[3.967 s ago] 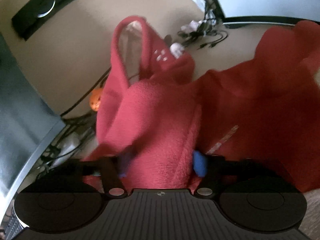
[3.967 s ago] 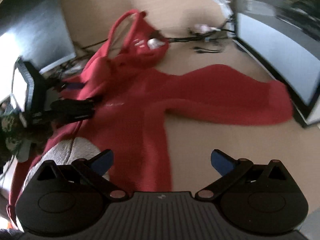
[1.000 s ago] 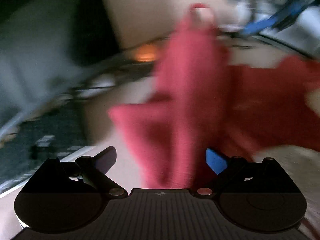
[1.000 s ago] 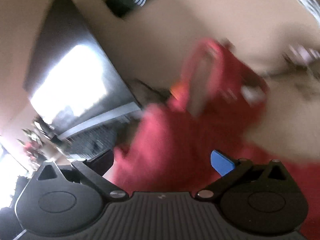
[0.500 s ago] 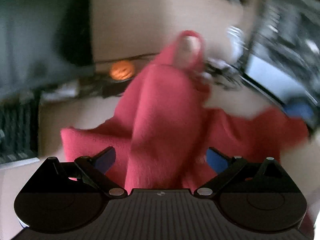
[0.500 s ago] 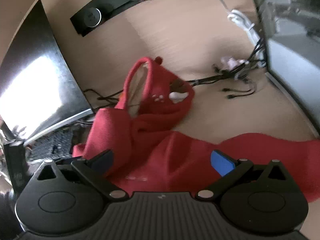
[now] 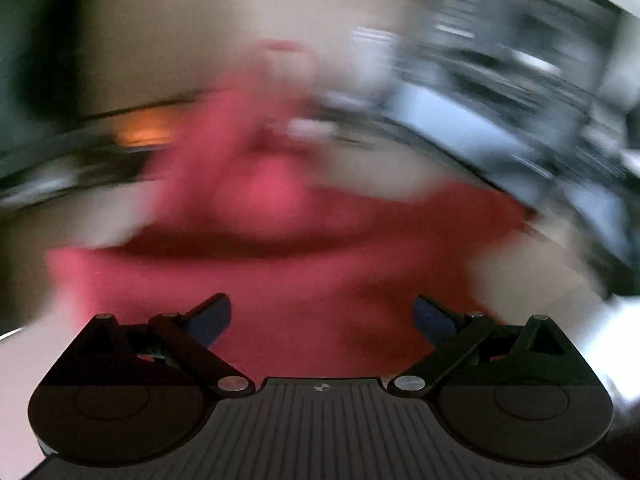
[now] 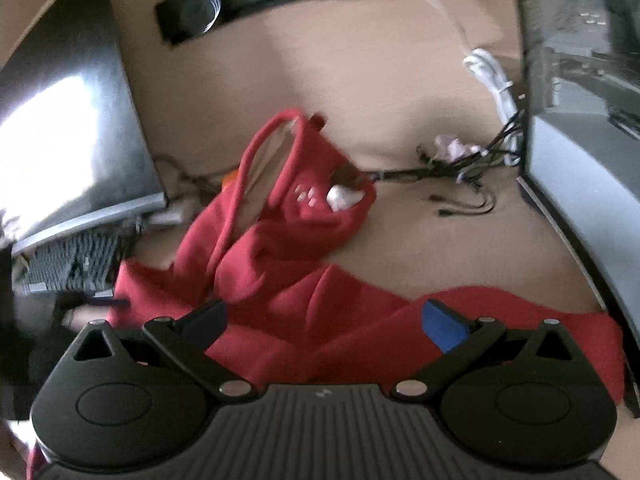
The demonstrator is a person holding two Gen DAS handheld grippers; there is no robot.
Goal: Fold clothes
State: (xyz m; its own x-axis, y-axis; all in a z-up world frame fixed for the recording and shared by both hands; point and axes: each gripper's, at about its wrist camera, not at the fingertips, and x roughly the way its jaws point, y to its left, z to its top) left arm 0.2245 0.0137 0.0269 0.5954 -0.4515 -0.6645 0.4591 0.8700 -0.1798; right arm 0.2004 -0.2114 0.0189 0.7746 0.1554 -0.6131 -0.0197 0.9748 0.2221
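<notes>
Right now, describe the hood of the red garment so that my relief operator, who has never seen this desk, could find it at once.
Start at the tan desk between the dark monitor on the left and the grey case on the right. A red hoodie lies spread across it. Its hood is the bunched end nearest the black cables: an open red-rimmed loop with small white marks.

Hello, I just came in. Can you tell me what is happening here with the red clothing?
A person is folding a red hoodie on a light brown table, with a handheld gripper in each hand. Right now neither one grips it: the right gripper and the left gripper are both open above the fabric. The hoodie lies bunched, its hood toward the tangle of cables, with one sleeve stretched out to the right. The left wrist view is heavily blurred.
</notes>
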